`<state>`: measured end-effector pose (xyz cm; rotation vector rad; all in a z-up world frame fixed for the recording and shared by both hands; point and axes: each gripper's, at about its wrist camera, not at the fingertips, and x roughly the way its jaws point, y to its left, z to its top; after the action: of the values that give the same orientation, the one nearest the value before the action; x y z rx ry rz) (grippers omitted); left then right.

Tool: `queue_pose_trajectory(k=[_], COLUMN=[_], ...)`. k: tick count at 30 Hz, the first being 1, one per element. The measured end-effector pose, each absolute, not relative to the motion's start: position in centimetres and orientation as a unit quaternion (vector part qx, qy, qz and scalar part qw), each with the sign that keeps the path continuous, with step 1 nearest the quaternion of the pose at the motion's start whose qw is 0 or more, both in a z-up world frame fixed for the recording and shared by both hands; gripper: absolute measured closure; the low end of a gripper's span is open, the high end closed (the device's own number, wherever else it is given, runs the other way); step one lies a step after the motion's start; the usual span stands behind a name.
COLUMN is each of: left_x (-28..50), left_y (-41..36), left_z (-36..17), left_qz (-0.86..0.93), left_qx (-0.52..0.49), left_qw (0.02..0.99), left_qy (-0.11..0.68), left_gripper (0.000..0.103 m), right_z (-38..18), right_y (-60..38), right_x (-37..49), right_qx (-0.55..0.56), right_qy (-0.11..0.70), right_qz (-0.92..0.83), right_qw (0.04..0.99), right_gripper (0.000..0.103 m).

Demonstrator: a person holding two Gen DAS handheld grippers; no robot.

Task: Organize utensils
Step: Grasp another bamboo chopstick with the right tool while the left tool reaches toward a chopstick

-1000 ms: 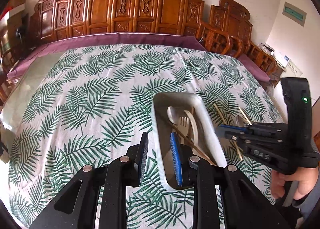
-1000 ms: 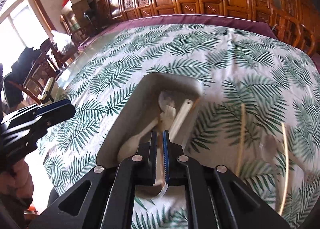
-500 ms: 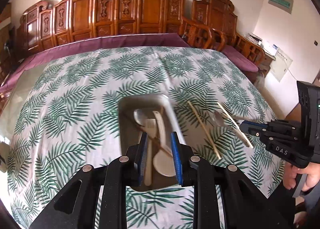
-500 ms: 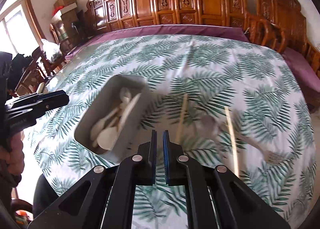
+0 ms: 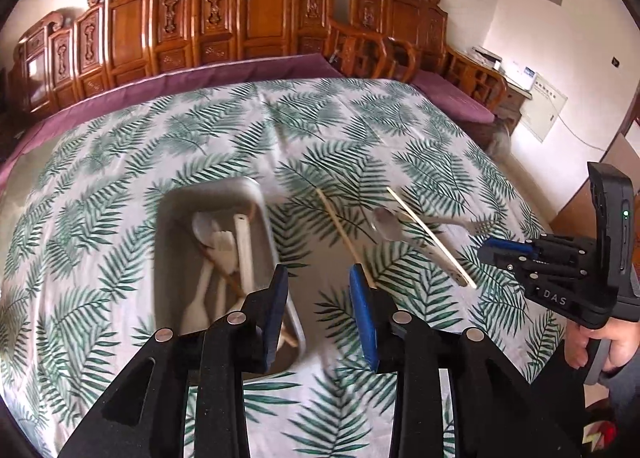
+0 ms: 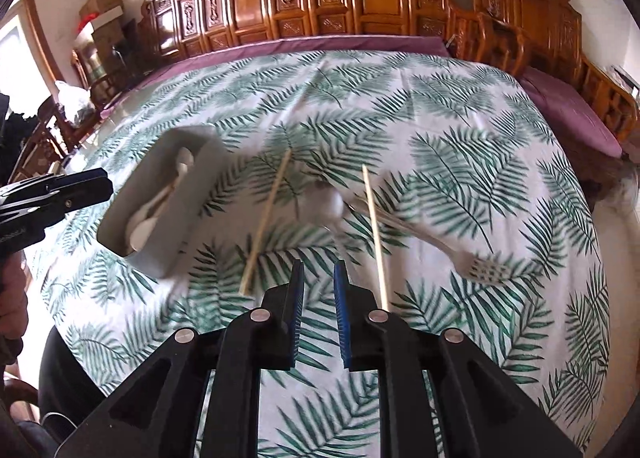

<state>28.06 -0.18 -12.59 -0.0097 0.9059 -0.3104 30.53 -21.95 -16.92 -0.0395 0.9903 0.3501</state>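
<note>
Chopsticks [image 6: 266, 221] come next, so I lower my empty, parted right claw [image 6: 318, 290] squarely astride one stick before pinching, left claw [image 5: 319, 290] idle and parted.

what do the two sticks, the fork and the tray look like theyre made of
Sticks: probably bamboo or wood, pale tan and matte.
Fork: likely metal, grey with a dull shine.
Tray: grey, smooth and matte, perhaps plastic; metal can't be excluded.
</note>
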Motion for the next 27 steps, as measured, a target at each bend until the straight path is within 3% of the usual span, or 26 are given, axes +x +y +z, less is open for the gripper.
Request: queue_pose_trajectory(k=[6,19,27], left_x=[28.5,29.9,30.8], left_y=[-2.3,-5.1,-5.8], left_z=[-13.8,-17.2,-18.0], left_qz=[-0.161,-0.173,-0.175], left_qx=[0.002,0.005,0.006], left_qw=[0.879,0.856,0.85], left_qy=[0.448,0.486,0.498], left_gripper=[0.067,0.066,0.066], right_z=[-19.0,-23.3,-24.9], right_y=[-23.4,-23.8,-22.8], right_x=[31.0,35.4,37.1], right_qx=[-0.018,-0.014,-0.067], right_qy=[0.489,0.519,0.52], right_qz=[0.158,0.165,0.156], right_qw=[0.858,0.838,0.837], right_gripper=[0.086,0.086,0.087])
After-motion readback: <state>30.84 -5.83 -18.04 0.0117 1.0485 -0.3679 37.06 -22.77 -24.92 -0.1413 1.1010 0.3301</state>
